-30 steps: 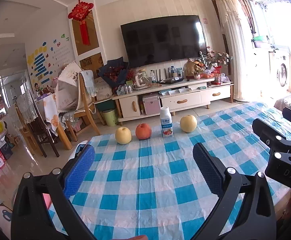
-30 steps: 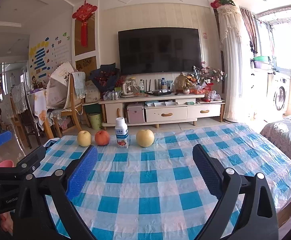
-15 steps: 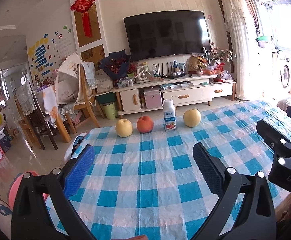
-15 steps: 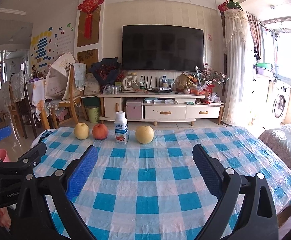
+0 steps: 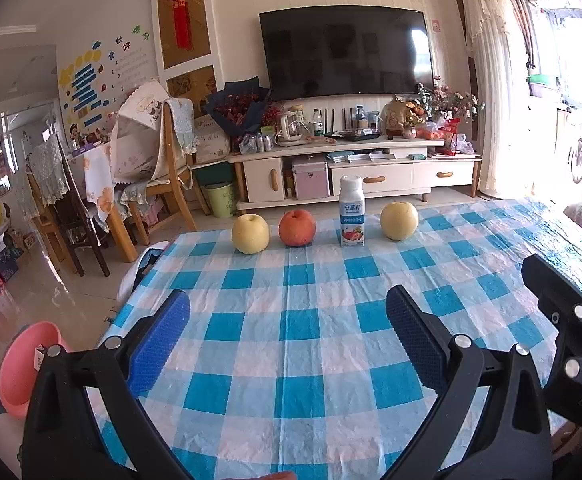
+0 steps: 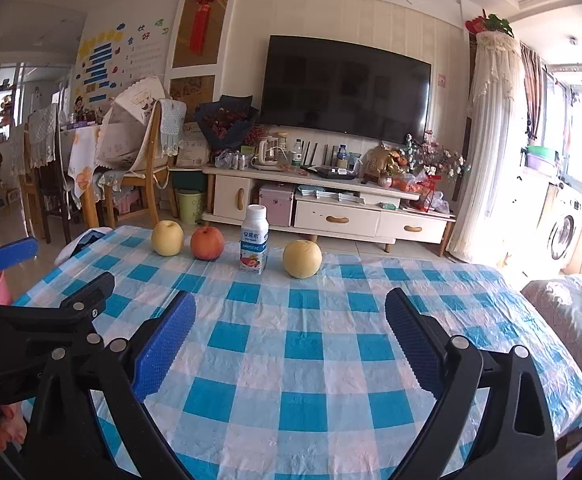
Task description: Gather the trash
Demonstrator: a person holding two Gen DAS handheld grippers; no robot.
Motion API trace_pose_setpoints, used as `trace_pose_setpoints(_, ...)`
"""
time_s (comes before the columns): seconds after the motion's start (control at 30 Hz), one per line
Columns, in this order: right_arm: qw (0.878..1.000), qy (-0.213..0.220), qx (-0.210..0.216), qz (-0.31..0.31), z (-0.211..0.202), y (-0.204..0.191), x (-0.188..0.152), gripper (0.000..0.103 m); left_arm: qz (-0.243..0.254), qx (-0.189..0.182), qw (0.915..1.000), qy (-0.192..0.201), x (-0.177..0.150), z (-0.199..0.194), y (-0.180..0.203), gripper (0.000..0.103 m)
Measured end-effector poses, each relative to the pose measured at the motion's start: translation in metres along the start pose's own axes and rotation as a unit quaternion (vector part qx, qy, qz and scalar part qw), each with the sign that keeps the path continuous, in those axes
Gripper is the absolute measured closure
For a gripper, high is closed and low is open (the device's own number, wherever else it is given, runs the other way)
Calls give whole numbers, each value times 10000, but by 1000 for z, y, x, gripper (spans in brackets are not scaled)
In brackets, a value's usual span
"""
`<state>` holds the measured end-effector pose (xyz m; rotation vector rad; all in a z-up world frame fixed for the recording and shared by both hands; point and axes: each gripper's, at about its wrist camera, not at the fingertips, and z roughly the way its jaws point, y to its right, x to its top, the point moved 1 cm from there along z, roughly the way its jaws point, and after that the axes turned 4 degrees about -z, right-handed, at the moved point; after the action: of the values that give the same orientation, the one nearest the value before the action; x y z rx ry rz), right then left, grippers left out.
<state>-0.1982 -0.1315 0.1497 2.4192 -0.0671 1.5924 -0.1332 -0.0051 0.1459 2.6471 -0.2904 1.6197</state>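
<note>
Left gripper (image 5: 287, 332): black frame, two fingers with blue ribbed pads (image 5: 159, 344); jaws spread wide, nothing between them; pointing forward and level, held above a surface. A sliver of what may be a fingertip shows at the bottom edge of its own view, too little to be sure.

Right gripper (image 6: 289, 334): same build, blue ribbed pads (image 6: 165, 346); jaws spread equally wide, nothing held; pointing forward, level.

Relative pose: the two grippers sit side by side, near but apart, each one's black frame visible at the edge of the other's view.
</note>
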Motion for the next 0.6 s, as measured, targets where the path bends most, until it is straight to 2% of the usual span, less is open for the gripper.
trace_pose_setpoints(0.6,9992,-172,121,-344,29,-26,-7,8,-138,71,9997,-213,-10,41,-15,4)
